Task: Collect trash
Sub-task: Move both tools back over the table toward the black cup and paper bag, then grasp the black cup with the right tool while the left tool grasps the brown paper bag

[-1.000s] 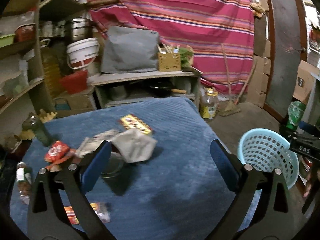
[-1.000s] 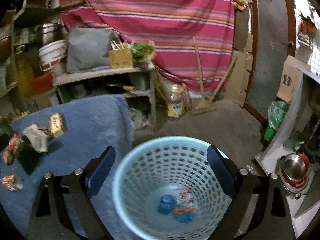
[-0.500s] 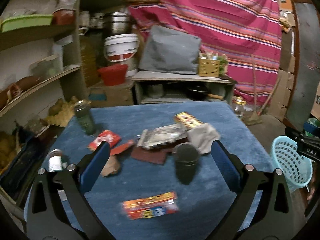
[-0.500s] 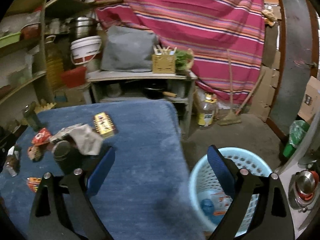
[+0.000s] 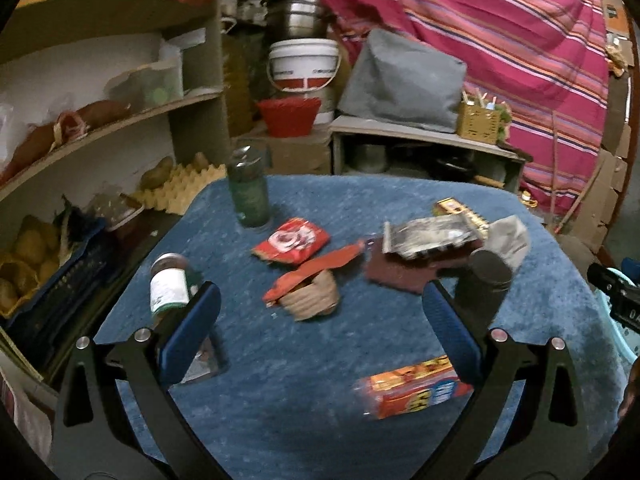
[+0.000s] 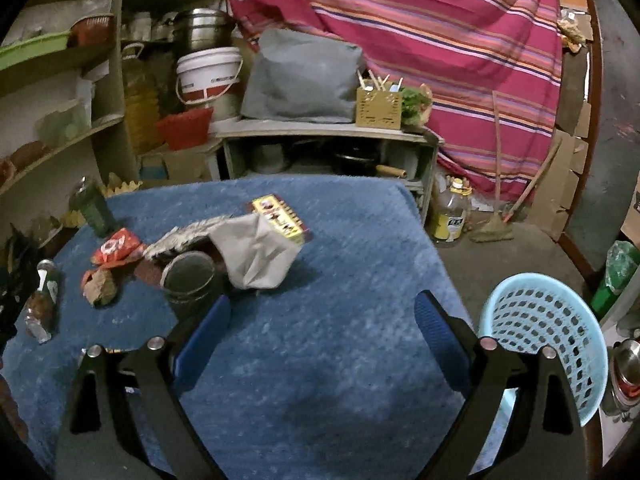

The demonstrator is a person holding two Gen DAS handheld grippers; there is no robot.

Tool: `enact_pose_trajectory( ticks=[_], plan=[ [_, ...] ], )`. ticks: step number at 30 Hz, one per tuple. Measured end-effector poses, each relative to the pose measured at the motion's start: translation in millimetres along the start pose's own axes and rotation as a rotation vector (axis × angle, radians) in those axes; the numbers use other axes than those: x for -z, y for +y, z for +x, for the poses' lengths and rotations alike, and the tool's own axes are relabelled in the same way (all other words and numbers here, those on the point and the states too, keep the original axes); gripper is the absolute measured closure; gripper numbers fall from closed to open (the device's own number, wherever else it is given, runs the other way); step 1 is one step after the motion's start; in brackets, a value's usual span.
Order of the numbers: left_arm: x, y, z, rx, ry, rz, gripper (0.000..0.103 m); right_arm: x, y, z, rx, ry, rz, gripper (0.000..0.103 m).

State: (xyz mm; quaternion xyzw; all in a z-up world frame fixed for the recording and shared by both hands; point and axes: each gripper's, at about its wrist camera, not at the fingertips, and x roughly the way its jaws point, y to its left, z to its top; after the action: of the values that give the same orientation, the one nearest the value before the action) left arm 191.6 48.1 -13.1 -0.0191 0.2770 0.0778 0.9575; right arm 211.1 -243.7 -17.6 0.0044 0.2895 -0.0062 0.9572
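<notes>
Left wrist view: your left gripper (image 5: 320,332) hangs over the tabletop (image 5: 320,420), fingers spread, empty. The snack pack (image 5: 412,392) lies just under the right finger (image 5: 450,334), long axis running left-right and tilted slightly up to the right. Risk: closing from here, you catch one end and it pivots out; the bottle (image 5: 170,286) beside the left finger may tip.

Right wrist view: your right gripper (image 6: 322,340) is released too, empty. The basket (image 6: 536,328) stands on the floor, right of the tabletop; a careless swing could knock it.
</notes>
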Motion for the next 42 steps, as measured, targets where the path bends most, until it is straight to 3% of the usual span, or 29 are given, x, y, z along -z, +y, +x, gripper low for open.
enact_pose_trajectory(
  ticks=[5,17,28,35,39,42],
  plan=[
    [11.5,21.8,8.6,-0.02,0.008,-0.024,0.006,8.4,15.1,8.4,0.006,0.007,-0.021,0.011],
    [26.7,53.5,57.0,-0.014,0.115,-0.074,0.006,19.0,27.7,27.5,0.053,0.01,-0.054,0.011],
    [12.4,22.4,101.9,0.045,0.187,-0.019,0.007,22.6,34.9,56.7,0.04,0.064,-0.059,0.011],
    [9.3,4.2,128.8,0.048,0.237,0.023,0.021,19.4,48.0,62.7,0.01,0.065,-0.079,0.011],
    [10.7,5.1,142.6,0.047,0.273,0.029,0.042,20.5,55.5,65.0,0.0,0.068,-0.098,0.011],
    [11.7,7.3,141.3,0.06,0.265,0.026,0.046,20.4,59.3,65.9,-0.006,0.069,-0.108,0.011]
  ],
)
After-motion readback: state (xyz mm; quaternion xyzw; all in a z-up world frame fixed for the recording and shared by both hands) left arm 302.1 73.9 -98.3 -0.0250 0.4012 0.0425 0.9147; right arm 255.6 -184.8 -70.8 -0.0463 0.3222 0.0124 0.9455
